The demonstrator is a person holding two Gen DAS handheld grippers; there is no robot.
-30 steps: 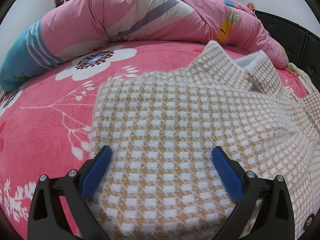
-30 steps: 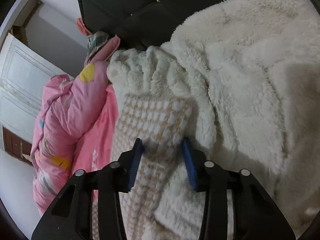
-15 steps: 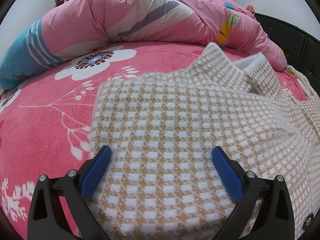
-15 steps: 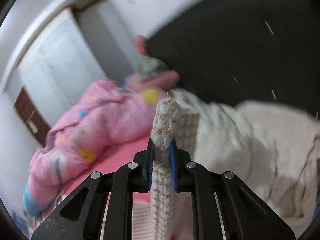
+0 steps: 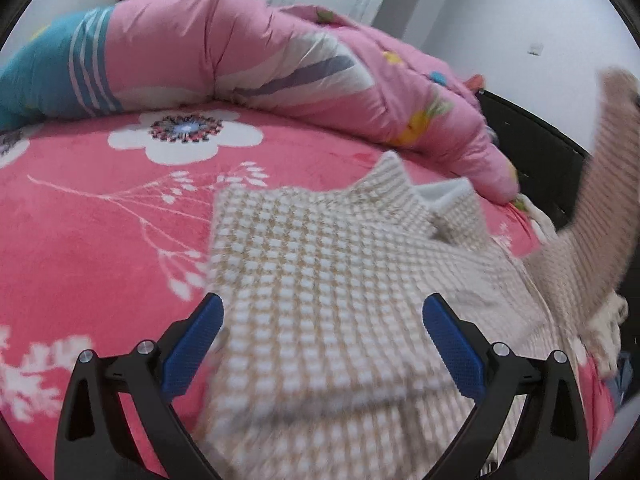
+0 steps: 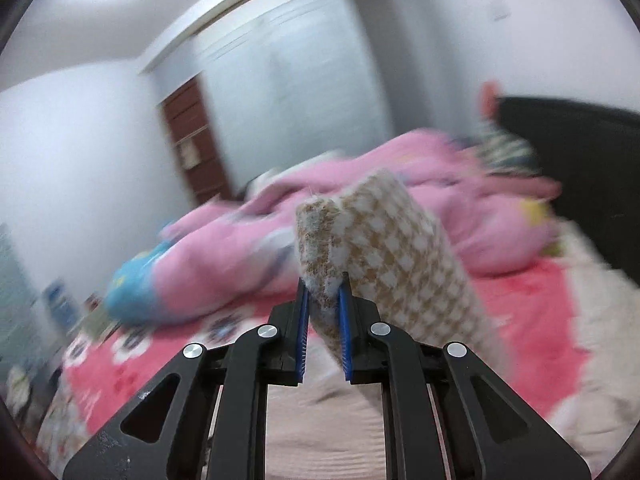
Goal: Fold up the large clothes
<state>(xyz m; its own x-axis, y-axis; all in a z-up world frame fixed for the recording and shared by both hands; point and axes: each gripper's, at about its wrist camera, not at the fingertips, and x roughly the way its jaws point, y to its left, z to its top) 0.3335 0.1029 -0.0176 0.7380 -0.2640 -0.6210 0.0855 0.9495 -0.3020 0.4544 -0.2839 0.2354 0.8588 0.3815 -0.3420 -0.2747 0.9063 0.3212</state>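
- On the bed (image 5: 80, 248), whose pink blanket carries white flowers, a beige-and-white checked garment (image 5: 320, 280) lies spread out with its collar pointing toward the far side.
- The left tool (image 5: 322, 344) hovers low over the near part of the garment, its two blue pads wide apart; the fabric runs between and under them, but the pads do not press on it.
- Behind the garment, a rolled pink quilt (image 5: 280, 60) with a blue striped end stretches across the back of the bed, and a dark headboard (image 5: 532, 152) stands at the right.
- At the right edge of the left wrist view, a blurred strip of the garment, its sleeve (image 5: 600, 200), rises up off the bed.
- In the right wrist view, the right tool (image 6: 323, 328) is clamped on the end of that sleeve (image 6: 384, 248): the blue pads pinch the fuzzy checked cloth between them, and the sleeve end stands up above the fingers.
- The sleeve hangs down to the right of the tool, well above the bed surface.
- Beyond it, blurred, lie the pink quilt (image 6: 240, 248), a white fleecy blanket (image 6: 600, 300) at the right, and a brown door (image 6: 192, 140) in the white wall.
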